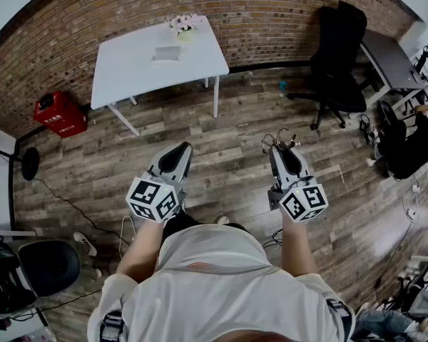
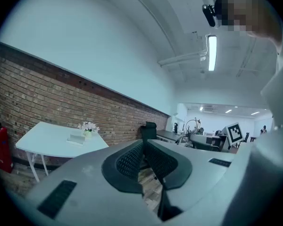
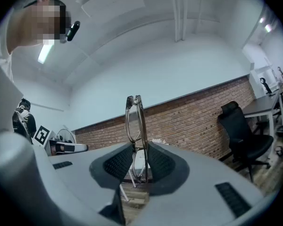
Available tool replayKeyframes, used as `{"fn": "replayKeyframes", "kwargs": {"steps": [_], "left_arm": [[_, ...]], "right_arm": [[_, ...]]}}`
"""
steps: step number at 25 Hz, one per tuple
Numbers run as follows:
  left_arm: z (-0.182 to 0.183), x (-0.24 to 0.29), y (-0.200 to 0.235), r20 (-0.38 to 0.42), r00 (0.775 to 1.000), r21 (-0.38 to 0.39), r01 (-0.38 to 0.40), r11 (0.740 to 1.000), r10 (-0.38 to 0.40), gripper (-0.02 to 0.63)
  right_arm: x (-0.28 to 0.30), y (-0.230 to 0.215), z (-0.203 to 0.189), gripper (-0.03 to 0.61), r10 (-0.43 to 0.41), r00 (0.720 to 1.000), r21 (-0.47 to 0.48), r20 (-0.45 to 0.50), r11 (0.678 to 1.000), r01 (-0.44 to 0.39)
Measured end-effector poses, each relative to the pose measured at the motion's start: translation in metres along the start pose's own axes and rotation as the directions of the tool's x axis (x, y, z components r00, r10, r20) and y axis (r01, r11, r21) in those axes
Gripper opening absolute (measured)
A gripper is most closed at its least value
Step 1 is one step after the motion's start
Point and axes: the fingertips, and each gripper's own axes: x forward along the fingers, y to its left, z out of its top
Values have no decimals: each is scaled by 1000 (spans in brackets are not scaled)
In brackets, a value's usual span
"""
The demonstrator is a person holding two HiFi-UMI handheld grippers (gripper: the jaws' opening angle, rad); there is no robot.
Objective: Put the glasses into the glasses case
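Folded clear-framed glasses stand upright between the pads of my right gripper, which is shut on them. In the head view the glasses stick out of the right gripper as thin wires. My left gripper is held level beside it, and its jaws meet at the tips with nothing between them. Both grippers are over the wooden floor, well short of the white table. A pale flat glasses case lies on that table, next to a small pot of flowers.
A red box stands at the brick wall left of the table. A black office chair and a grey desk are at the right. A floor fan, cables and clutter sit at the left and right edges.
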Motion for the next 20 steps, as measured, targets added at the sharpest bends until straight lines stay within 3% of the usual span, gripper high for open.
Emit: {"fn": "replayKeyframes", "kwargs": {"steps": [20], "left_arm": [[-4, -1, 6, -7, 1000, -29, 4, 1000, -4, 34]], "right_arm": [[10, 4, -12, 147, 10, 1000, 15, -23, 1000, -10]]}}
